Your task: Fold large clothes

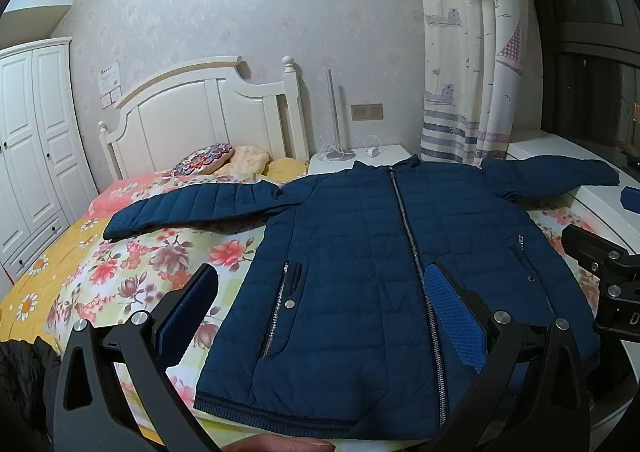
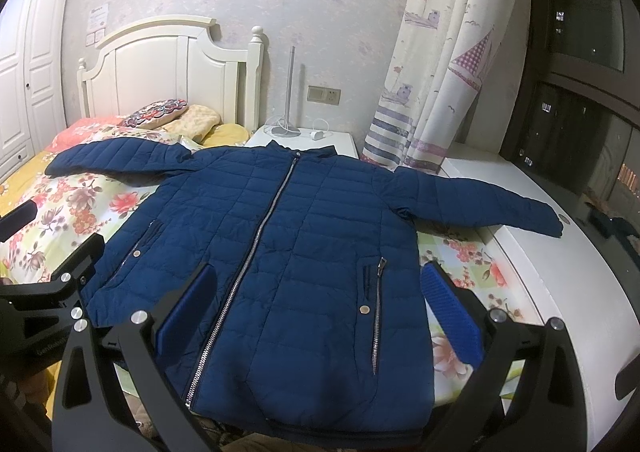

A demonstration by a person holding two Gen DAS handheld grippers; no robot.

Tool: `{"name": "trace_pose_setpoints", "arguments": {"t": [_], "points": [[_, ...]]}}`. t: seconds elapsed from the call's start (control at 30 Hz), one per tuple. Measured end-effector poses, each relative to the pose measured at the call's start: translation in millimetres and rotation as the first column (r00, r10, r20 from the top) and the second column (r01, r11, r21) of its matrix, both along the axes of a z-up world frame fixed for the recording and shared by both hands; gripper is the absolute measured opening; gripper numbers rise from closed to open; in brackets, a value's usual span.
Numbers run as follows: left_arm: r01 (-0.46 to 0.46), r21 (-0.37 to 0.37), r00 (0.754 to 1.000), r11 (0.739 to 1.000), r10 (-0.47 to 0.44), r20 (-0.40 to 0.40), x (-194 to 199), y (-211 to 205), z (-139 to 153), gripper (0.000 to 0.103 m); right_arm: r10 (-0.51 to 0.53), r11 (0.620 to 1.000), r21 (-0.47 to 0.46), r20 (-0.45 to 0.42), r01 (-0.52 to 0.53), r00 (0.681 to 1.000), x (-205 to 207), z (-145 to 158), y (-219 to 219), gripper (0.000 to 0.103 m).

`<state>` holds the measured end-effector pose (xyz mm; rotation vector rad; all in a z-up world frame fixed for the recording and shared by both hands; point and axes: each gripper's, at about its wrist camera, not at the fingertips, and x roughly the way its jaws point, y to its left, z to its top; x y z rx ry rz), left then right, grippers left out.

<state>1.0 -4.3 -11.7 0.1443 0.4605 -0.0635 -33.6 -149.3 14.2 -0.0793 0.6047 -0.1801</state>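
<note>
A bed (image 1: 48, 280) under a glossy floral quilt (image 1: 132, 264) carries the navy quilted puffer jacket (image 1: 360, 272), spread flat face-up, zipped shut along its silver zipper (image 1: 416, 264), both sleeves stretched outward, the far sleeve reaching a smooth white ledge (image 2: 560, 272). The left gripper (image 1: 328, 304) hangs above the hem with its blue ribbed pads spread wide and gripping nothing; the right gripper (image 2: 320, 306) hovers likewise, jaws wide apart; the hem's near edge is partly hidden behind the black finger frames.
</note>
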Motion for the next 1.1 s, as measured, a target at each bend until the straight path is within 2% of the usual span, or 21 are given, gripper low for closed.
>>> {"name": "trace_pose_setpoints", "arguments": {"t": [1.1], "points": [[0.003,-0.003,1.0,1.0,-0.003,-0.011,1.1,2.2,-0.7,0.099,-0.003,1.0,0.009,-0.004,0.003,1.0,-0.7,-6.1,-0.7,0.101]]}}
